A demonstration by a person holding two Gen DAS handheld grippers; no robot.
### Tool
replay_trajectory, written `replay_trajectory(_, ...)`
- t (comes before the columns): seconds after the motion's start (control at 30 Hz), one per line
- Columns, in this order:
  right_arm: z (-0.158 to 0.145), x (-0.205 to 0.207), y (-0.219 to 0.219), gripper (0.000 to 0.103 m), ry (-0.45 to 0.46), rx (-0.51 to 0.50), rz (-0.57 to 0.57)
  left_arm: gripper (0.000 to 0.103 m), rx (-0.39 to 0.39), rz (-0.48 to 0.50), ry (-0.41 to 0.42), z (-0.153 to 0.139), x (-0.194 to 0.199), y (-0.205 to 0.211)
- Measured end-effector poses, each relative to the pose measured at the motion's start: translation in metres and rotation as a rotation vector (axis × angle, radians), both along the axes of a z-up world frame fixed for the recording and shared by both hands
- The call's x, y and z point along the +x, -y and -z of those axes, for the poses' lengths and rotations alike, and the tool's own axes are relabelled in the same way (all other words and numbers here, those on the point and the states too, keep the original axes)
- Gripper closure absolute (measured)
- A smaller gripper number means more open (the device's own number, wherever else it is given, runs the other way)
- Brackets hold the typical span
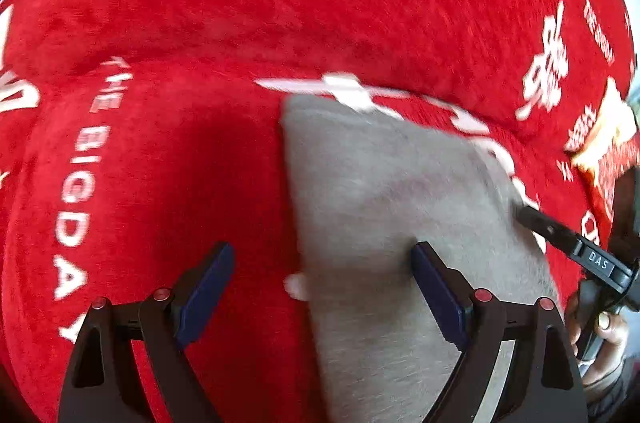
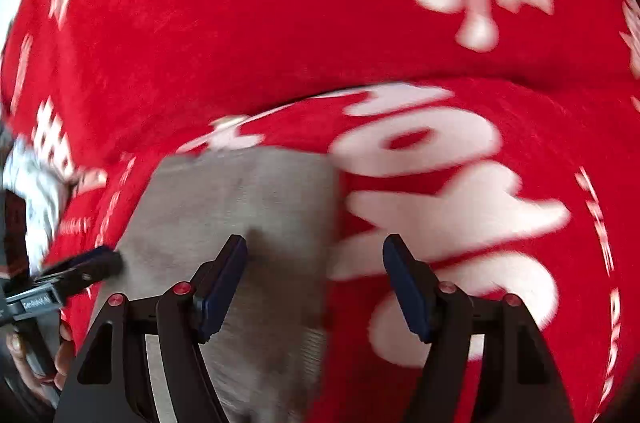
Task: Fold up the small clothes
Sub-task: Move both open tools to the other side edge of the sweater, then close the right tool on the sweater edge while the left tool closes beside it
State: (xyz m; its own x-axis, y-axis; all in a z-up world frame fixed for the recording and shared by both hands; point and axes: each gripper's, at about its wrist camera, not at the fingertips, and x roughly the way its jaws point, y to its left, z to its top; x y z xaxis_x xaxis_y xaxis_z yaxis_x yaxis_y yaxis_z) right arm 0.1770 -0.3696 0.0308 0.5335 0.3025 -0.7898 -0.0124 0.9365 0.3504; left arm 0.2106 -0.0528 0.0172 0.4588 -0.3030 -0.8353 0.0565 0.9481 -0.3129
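While both jaw pairs stand wide and empty, the left gripper [image 1: 322,297] and right gripper [image 2: 316,287] are held over a grey cloth [image 1: 400,207] lying flat on the red cover [image 1: 280,3]. Soft and light, it is best pinched at its near corners.

Grey cloth [image 1: 384,207] was folded flat into a rough rectangle, smooth nap, lying on red fabric; lower centre-right of left view, lower centre-left of right view [image 2: 240,199].
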Motion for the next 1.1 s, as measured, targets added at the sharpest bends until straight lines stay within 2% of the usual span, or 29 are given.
replay_trajectory(0.13, 0.006, -0.029, 0.042, 0.025, -0.023, 0.144, 0.041, 0.013, -0.031, -0.024, 0.003, -0.003, -0.012, -0.032)
replay_trajectory(0.27, 0.005, -0.063, 0.066, 0.023, -0.005, 0.191, 0.082, 0.013, -0.069, -0.061, -0.021, 0.004, -0.023, -0.056)
replay_trajectory(0.33, 0.008, -0.072, 0.071, 0.023, -0.005, 0.234, 0.1, 0.013, -0.115, -0.062, -0.05, 0.011, -0.028, -0.058)
replay_trajectory(0.47, 0.014, -0.072, 0.047, 0.023, -0.023, 0.304, 0.056, 0.013, -0.197, 0.014, -0.078, 0.014, -0.034, -0.028)
replay_trajectory(0.57, 0.016, -0.064, 0.026, 0.023, -0.027, 0.372, -0.003, 0.013, -0.216, 0.076, -0.104, 0.018, -0.03, 0.002)
replay_trajectory(0.67, 0.032, -0.048, 0.01, 0.023, -0.085, 0.43, -0.012, 0.013, -0.271, 0.077, -0.152, 0.03, -0.018, 0.015)
replay_trajectory(0.7, 0.036, -0.044, 0.006, 0.023, -0.087, 0.437, -0.011, 0.013, -0.306, 0.067, -0.166, 0.034, -0.013, 0.015)
replay_trajectory(0.77, 0.035, -0.036, -0.004, 0.026, -0.069, 0.441, -0.036, 0.013, -0.324, 0.057, -0.16, 0.036, -0.006, 0.017)
replay_trajectory(0.83, 0.037, -0.03, -0.017, 0.04, -0.085, 0.428, -0.063, 0.013, -0.307, 0.083, -0.156, 0.035, 0.0, 0.024)
replay_trajectory(0.9, 0.036, -0.024, -0.03, 0.046, -0.08, 0.386, -0.104, 0.014, -0.261, 0.105, -0.145, 0.032, 0.003, 0.032)
replay_trajectory(0.97, 0.035, -0.021, -0.035, 0.05, -0.074, 0.37, -0.118, 0.023, -0.24, 0.115, -0.125, 0.029, 0.003, 0.035)
replay_trajectory(1.1, 0.03, -0.024, -0.04, 0.055, -0.041, 0.331, -0.126, 0.039, -0.268, 0.105, -0.093, 0.027, -0.002, 0.025)
